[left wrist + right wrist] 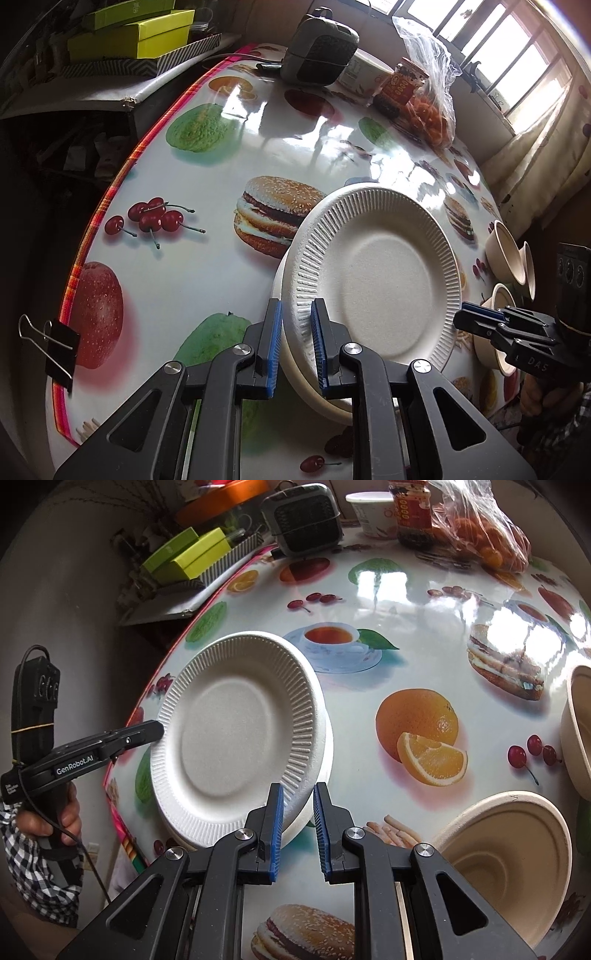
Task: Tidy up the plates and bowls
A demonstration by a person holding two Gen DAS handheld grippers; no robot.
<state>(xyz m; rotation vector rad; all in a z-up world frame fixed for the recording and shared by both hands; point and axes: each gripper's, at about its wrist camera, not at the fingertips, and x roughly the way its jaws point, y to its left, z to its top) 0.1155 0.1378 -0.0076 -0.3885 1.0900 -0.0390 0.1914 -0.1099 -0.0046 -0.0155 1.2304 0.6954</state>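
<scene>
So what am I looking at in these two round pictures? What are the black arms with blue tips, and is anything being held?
No robot here: a person holds a pair of hand-held tongs in each hand, and a fisheye camera on each looks out along its two blue-padded fingers. One picture is from the left tongs, the other from the right tongs; each also shows the other from the side.

They work over a table with a fruit-and-burger cloth. On it are a stack of white paper plates, beige bowls, a grey heater, a jar and a bag of oranges.

The left tongs straddle the stack's rim, apparently gripping it. The right tongs are at the opposite rim, open, holding nothing.
</scene>
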